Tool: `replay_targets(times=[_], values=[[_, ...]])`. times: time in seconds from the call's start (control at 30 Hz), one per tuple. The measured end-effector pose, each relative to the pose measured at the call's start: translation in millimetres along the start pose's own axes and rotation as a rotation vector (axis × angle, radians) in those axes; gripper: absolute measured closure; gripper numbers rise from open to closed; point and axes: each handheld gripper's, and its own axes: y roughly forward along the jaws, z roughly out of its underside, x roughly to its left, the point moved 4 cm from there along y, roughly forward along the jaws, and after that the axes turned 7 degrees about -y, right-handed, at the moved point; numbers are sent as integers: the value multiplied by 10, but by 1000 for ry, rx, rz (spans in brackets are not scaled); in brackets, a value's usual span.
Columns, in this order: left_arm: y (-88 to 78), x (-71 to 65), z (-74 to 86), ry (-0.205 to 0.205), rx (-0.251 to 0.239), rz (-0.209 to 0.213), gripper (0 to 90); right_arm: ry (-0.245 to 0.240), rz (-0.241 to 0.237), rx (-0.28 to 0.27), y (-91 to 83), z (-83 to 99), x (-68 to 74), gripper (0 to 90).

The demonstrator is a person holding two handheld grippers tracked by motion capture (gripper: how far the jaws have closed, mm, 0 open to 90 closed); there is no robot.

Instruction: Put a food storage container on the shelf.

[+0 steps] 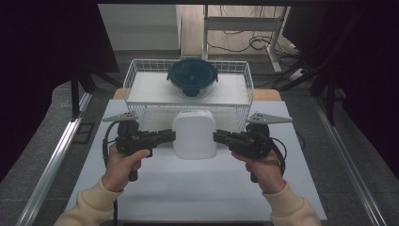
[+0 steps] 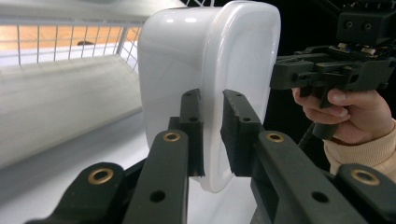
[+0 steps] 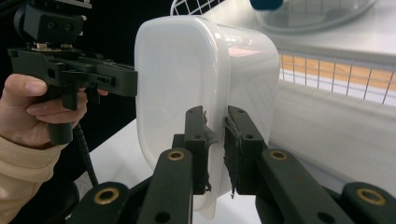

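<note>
While both forearms are brought in from the near edge of the white table [image 1: 197, 188], a white lidded container [image 1: 194, 134] is pinched between the two grippers at the table's middle, just in front of a white wire basket [image 1: 134, 75]. The left gripper [image 1: 170, 136] is held level in the left hand [image 1: 121, 165], pointed inward at the container's left side; the right gripper [image 1: 219, 137] is held the same way in the right hand [image 1: 264, 169], pointed at the opposite side. In the left gripper view, the jaws are seen closed on the container's lid rim [image 2: 212, 140], with the opposite gripper [image 2: 275, 77] met at the far edge. In the right gripper view, the same thin rim [image 3: 215, 140] is clamped between worn pads [image 3: 233, 154], something frayed showing on them. Whether the container is lifted or resting on the table cannot quite be told from above. A round dark-lidded clear container [image 1: 192, 76] is seen inside the basket from the high view; just its lower edge [image 3: 308, 18] is caught in the right gripper view. No writing or label can be read anywhere.
</note>
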Motion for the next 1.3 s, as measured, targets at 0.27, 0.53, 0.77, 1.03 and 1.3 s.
replay_targets(times=[0.27, 0.53, 0.77, 1.03, 1.3], values=[[-28, -11, -118, 1, -8, 7, 793, -14, -4, -9, -9, -129, 5, 797], [-52, -76, -257, 19, -21, 5, 793, -31, -7, -28, -46, -267, -10, 797], [-92, -137, -446, 42, -29, -6, 792, -49, -6, -43, -69, -449, -28, 797], [-152, -196, -659, 68, -44, -18, 792, -71, -3, -65, -76, -665, -38, 797], [-152, -249, -892, 96, -50, -26, 792, -81, -2, -86, -94, -861, -99, 798]])
